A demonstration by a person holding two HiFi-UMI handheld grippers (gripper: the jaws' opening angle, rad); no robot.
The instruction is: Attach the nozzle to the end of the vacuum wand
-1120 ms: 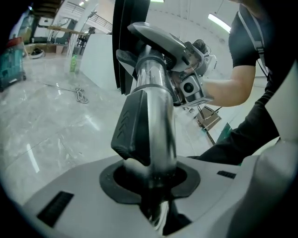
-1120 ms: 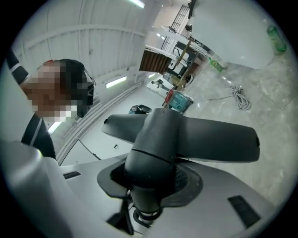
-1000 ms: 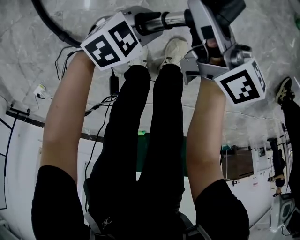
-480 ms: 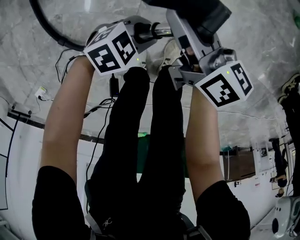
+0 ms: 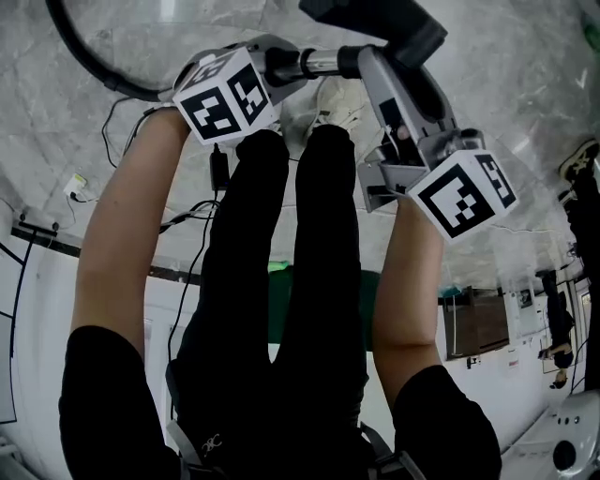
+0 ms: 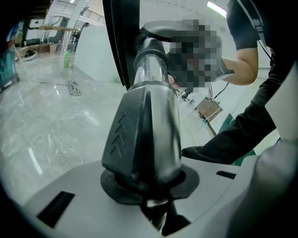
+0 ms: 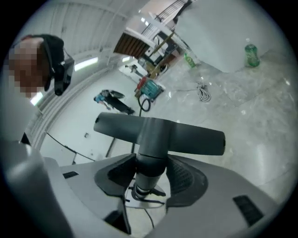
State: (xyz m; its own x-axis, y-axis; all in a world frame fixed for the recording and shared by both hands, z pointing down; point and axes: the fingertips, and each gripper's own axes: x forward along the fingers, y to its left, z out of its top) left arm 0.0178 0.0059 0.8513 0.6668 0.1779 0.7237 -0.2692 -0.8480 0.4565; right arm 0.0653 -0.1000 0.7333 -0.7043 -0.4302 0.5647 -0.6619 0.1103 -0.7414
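My left gripper (image 5: 281, 58) is shut on the vacuum wand (image 6: 149, 74), its jaws clamped round the dark grey collar (image 6: 139, 135) below the chrome tube. In the head view the chrome wand (image 5: 319, 62) runs right from that gripper to the dark nozzle (image 5: 375, 21) at the top edge. The T-shaped nozzle (image 7: 158, 132) stands across my right gripper (image 7: 149, 172), with its neck between the jaws. Those jaws are opening, and the pads stand just off the neck. The right gripper (image 5: 384, 80) reaches up to the nozzle from the right.
The person's black-trousered legs (image 5: 281, 281) and white shoes (image 5: 342, 103) fill the middle over a marble floor. A black hose (image 5: 89, 56) curves at upper left. Cables and a black adapter (image 5: 217, 169) lie by the left leg. A green bottle (image 7: 251, 55) stands far off.
The right gripper swung left, then came back right and lower in the picture. The nozzle shifted left along the top edge. The left gripper hardly moved.
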